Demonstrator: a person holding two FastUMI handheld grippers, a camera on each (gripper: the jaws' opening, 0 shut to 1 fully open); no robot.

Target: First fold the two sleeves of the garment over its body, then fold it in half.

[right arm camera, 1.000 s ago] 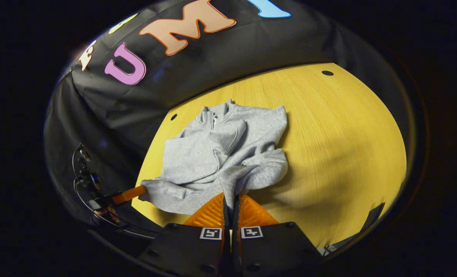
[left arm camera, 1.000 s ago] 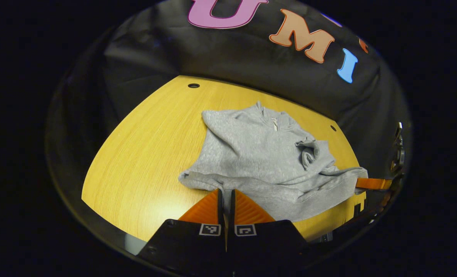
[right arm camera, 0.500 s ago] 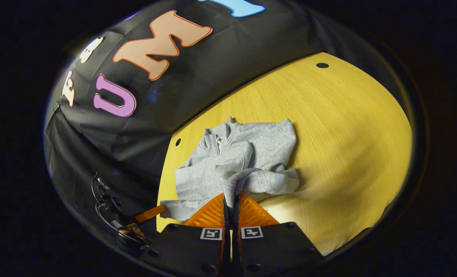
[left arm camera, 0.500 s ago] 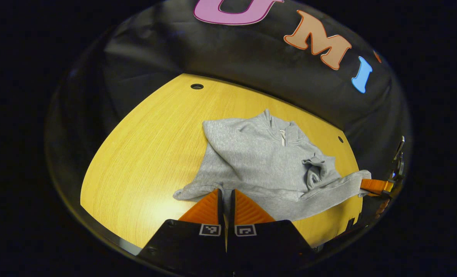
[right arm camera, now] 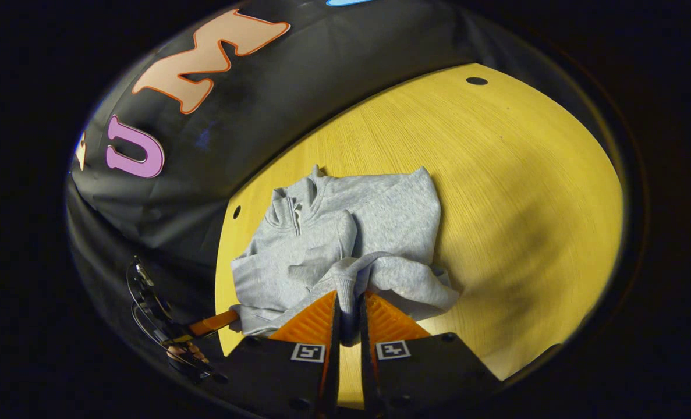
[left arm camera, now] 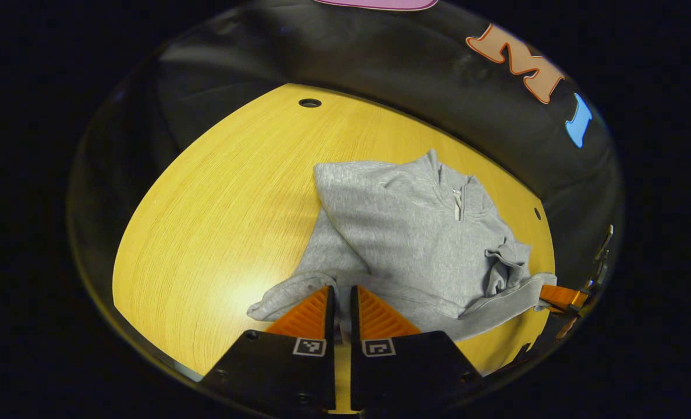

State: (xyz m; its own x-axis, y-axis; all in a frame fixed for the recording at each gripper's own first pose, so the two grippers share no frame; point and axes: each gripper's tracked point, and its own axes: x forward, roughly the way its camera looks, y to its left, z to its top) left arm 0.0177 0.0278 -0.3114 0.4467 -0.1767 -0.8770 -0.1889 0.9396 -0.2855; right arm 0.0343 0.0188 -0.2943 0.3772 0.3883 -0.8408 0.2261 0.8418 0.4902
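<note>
A: How many things are counted here?

B: One grey garment [left arm camera: 415,233] is seen, lying on one yellow wooden table [left arm camera: 217,192]. Two grippers are counted. The left gripper [left arm camera: 340,297] is pinched on the near hem, with grey cloth caught between its two orange fingers [left arm camera: 304,311]. The right gripper [right arm camera: 350,302] is likewise clamped on a bunched fold of the hem, cloth being squeezed in the narrow slot between its fingers.

A: Where is the garment placed?

B: It is spread toward the far side of the table, collar and short zip [left arm camera: 457,203] pointed at the black cloth wall [left arm camera: 380,64]. In the right gripper view one sleeve [right arm camera: 333,244] is seen folded over the body.

A: What is hidden or hard to read?

B: The cloth inside each pinch is covered by the fingers. The far gripper in the left gripper view [left arm camera: 557,297] is cut off at the edge, as is the other one in the right gripper view [right arm camera: 214,323]; only an orange finger touching the hem is made out. A hand [right arm camera: 185,352] below it is barely discernible.

A: Anything else nearby?

B: Small dark holes [left arm camera: 309,103] are noted in the tabletop.
</note>
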